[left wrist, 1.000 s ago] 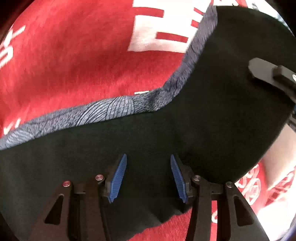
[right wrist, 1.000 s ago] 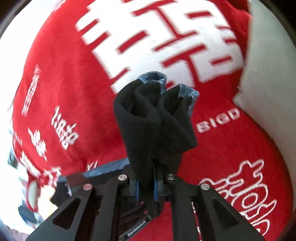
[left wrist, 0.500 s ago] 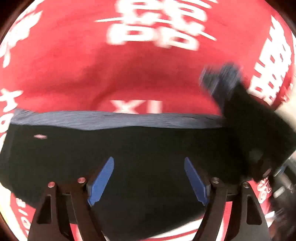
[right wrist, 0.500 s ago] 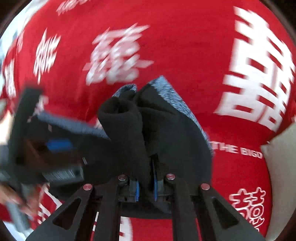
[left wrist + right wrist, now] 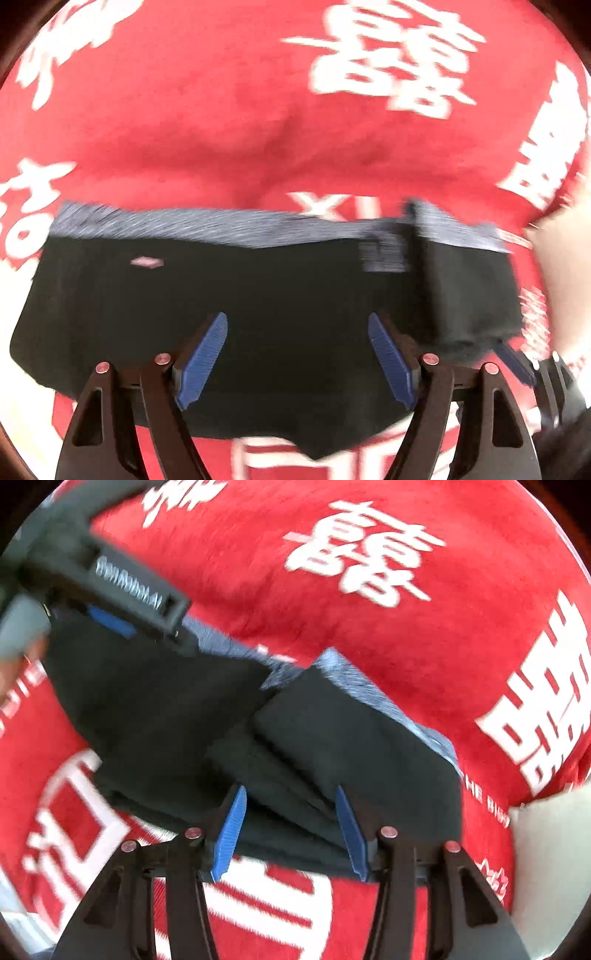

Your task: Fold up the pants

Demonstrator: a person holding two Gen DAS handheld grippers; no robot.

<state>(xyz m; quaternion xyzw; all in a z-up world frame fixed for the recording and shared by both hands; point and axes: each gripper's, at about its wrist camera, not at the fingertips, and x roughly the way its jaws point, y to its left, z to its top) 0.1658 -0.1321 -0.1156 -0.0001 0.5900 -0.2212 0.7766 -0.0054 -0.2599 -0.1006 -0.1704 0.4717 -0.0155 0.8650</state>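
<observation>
We log the black pants [image 5: 288, 295] lying folded on the red blanket [image 5: 221, 129], beneath both tools: left tool [image 5: 297, 354] spread wide, right tool [image 5: 288, 830] parted, neither gripping cloth.

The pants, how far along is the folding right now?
Done: black pants lie on the red cloth, one end folded over. In hand: nothing; left gripper and right gripper are open. Left: any further folds.
</observation>
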